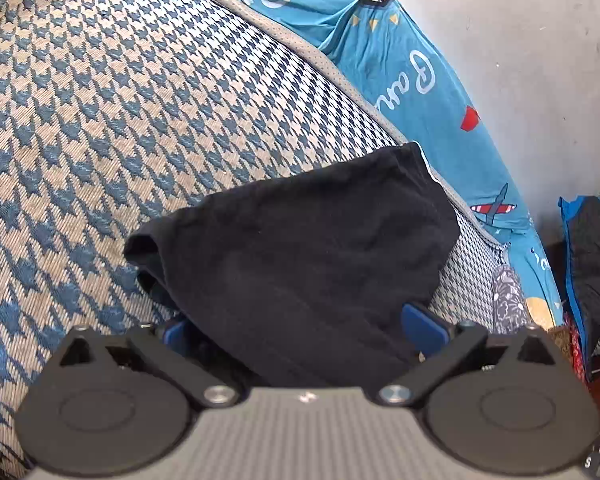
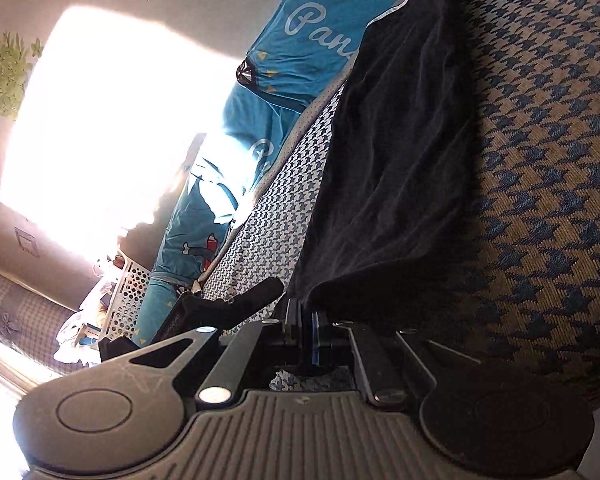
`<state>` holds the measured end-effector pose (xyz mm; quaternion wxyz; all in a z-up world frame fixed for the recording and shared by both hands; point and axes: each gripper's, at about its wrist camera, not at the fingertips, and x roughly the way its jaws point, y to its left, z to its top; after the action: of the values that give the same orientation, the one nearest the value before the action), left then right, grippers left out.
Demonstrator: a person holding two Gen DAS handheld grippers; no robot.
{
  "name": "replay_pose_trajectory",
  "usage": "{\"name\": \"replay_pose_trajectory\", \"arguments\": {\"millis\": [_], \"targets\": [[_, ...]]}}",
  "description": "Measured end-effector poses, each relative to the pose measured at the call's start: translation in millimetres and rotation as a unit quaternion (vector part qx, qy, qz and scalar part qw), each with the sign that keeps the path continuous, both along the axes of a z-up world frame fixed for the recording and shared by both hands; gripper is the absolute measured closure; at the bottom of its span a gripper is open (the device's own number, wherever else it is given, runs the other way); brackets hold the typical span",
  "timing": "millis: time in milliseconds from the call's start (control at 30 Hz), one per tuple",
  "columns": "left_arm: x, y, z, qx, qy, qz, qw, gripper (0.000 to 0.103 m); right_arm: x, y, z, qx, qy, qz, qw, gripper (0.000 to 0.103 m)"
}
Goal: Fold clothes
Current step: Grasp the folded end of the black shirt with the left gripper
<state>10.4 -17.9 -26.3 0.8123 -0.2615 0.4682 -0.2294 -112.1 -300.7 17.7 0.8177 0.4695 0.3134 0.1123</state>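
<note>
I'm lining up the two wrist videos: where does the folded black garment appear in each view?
Left wrist: the folded black cloth garment fills the lower centre, draped between the blue fingers.
Right wrist: it runs from top centre-right down to the fingers.
Shared landmark: the turquoise printed bedsheet with white lettering, beyond the houndstooth cover's edge.

The garment (image 1: 300, 248) lying on the bed is plain black, with no print, and a thin white line of trim shows along one edge. Under it the bed cover (image 1: 120, 120) carries a woven houndstooth pattern in dark blue on beige, bordered by a pale grey dotted band. Beyond that lies a bright turquoise sheet (image 1: 412, 80) printed with white script lettering, small yellow triangles, a red shape and a red-and-white striped aeroplane. The wall (image 1: 540, 60) is a dull off-white. The left gripper (image 1: 300, 332) has black arms, a ribbed grey body and blue fingers (image 1: 424, 328); the right gripper (image 2: 306, 332) matches it.
</note>
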Motion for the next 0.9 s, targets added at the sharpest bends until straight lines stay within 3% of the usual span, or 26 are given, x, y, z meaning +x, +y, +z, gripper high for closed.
{"name": "replay_pose_trajectory", "arguments": {"millis": [33,67,133,267,500,600,667,733,900], "targets": [[1.1,-0.4,0.0,0.006,-0.004,0.005,1.0,0.018,0.1,0.6,-0.1,-0.003,0.001,0.001,1.0,0.096],[2.3,-0.8,0.0,0.012,-0.007,0.011,0.9998,0.035,0.3,2.1,0.0,-0.014,0.006,0.002,1.0,0.096],[3.7,0.1,-1.0,0.021,-0.011,0.016,0.9996,0.054,1.0,6.9,-0.1,-0.05,0.02,0.006,0.999,0.096],[3.9,3.4,-2.5,0.041,-0.017,0.023,0.9988,0.078,3.1,21.4,2.6,-0.149,0.046,0.027,0.987,0.091],[-4.3,10.2,-0.9,0.057,-0.028,0.025,0.9977,0.081,-11.8,56.5,26.1,-0.344,-0.008,0.035,0.938,0.075],[-4.9,9.4,0.5,0.059,-0.03,0.026,0.9975,0.081,-16.3,68.0,32.0,-0.364,-0.045,0.059,0.929,0.073],[-4.3,8.9,1.2,0.06,-0.032,0.026,0.9973,0.081,-15.5,78.1,32.3,-0.37,-0.059,0.088,0.923,0.061],[-2.9,7.6,2.2,0.062,-0.035,0.026,0.9972,0.081,-13.1,91.3,28.0,-0.39,-0.063,0.114,0.911,0.056],[1.1,8.5,-0.3,0.059,-0.029,0.032,0.9973,0.081,-5.5,126.7,8.6,-0.493,-0.071,0.15,0.854,0.049]]}}
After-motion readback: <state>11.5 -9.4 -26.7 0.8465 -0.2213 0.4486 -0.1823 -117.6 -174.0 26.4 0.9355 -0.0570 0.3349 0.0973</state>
